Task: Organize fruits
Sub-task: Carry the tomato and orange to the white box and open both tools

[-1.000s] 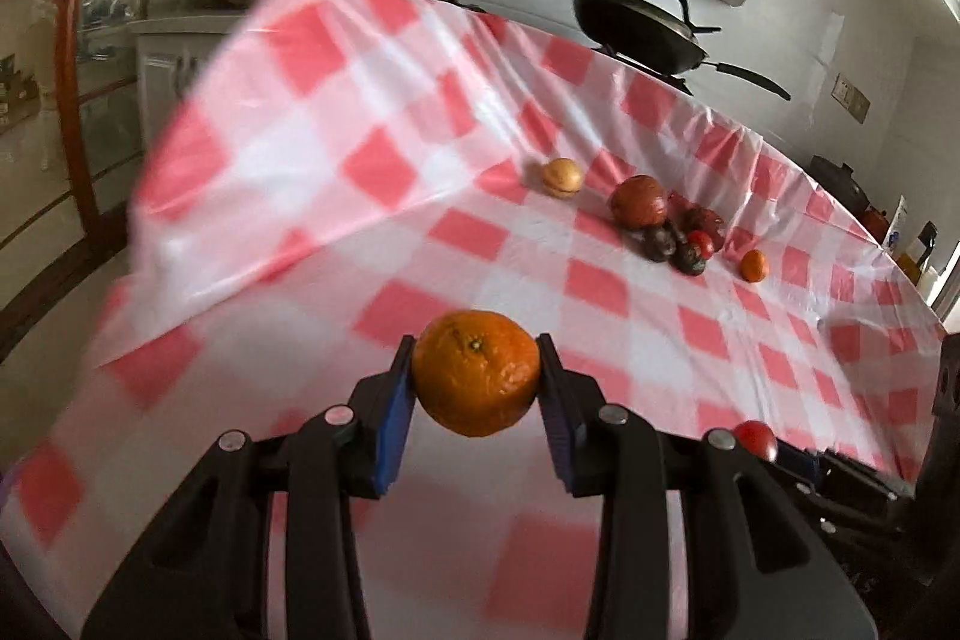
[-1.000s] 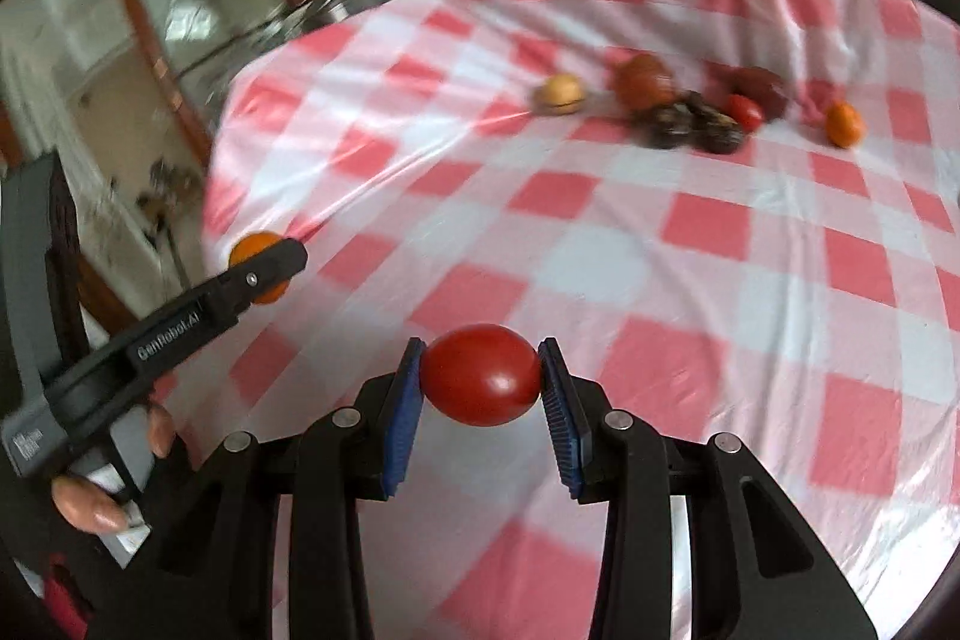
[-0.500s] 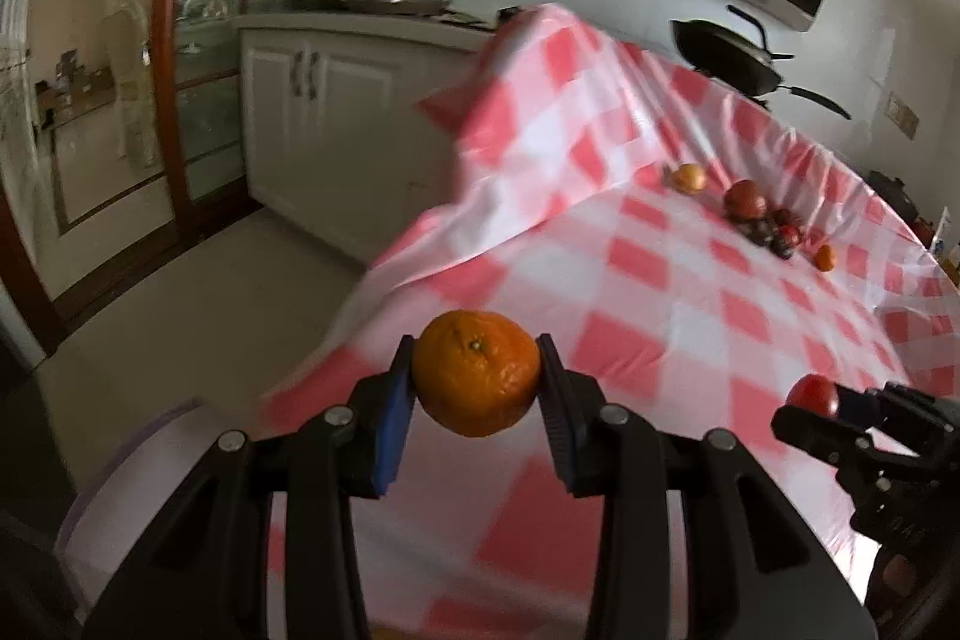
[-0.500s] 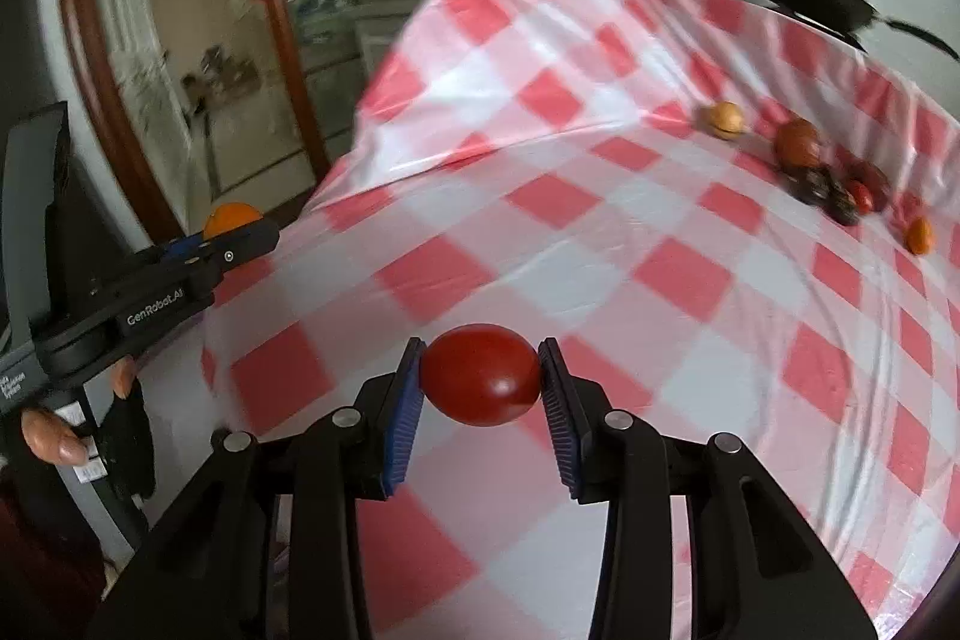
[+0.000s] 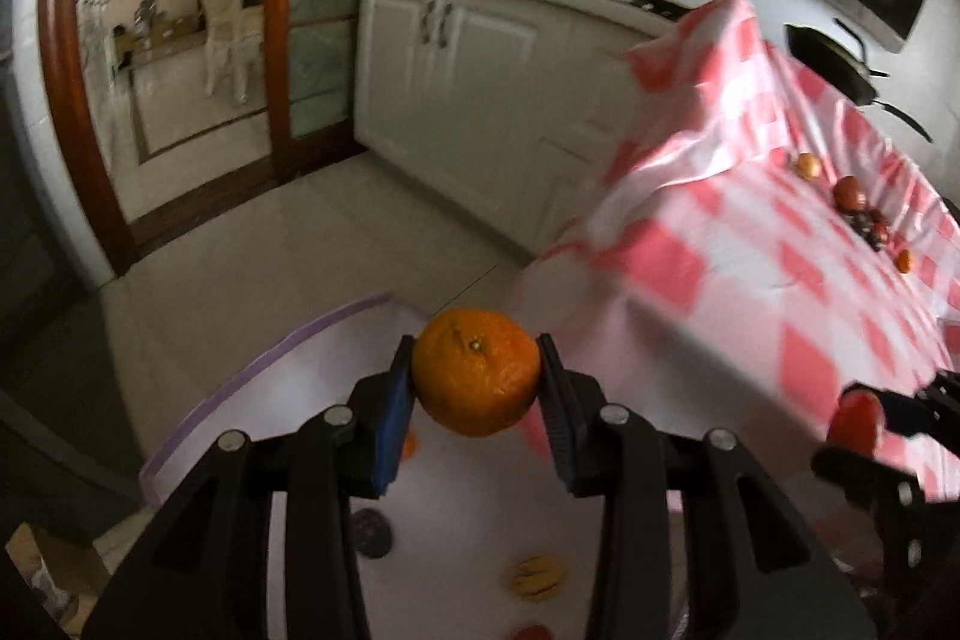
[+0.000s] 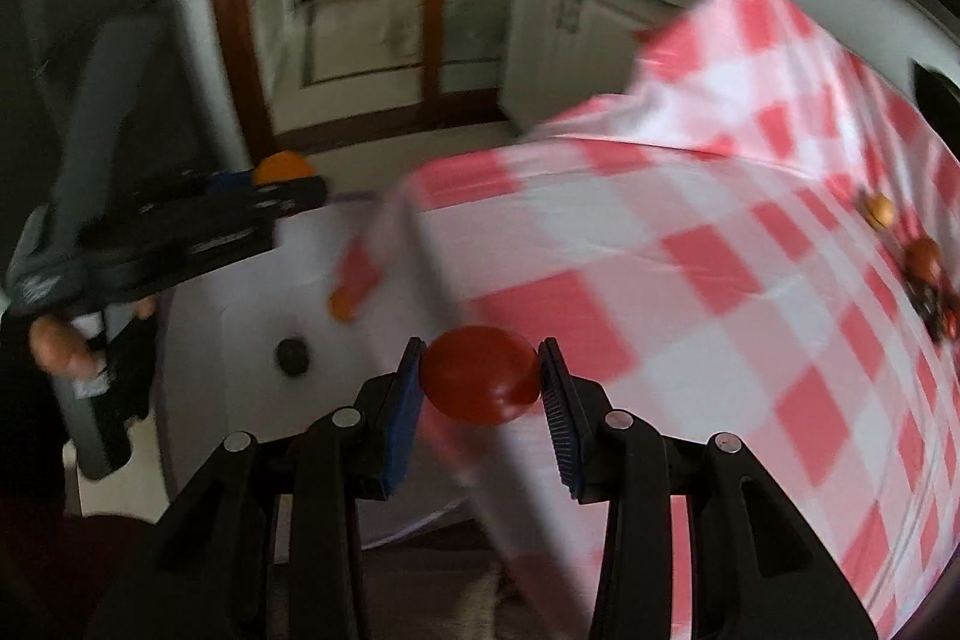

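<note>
Left wrist view: my left gripper (image 5: 476, 383) clamps an orange (image 5: 476, 379) over the white tray (image 5: 252, 376) beside the checked surface (image 5: 780, 244), while my right gripper (image 6: 478, 383) clamps a tomato (image 6: 478, 382) near that tray, both apparently bound for sorting.

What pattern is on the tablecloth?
Red-and-white checks on the tablecloth, clearest in the right wrist view.
</note>
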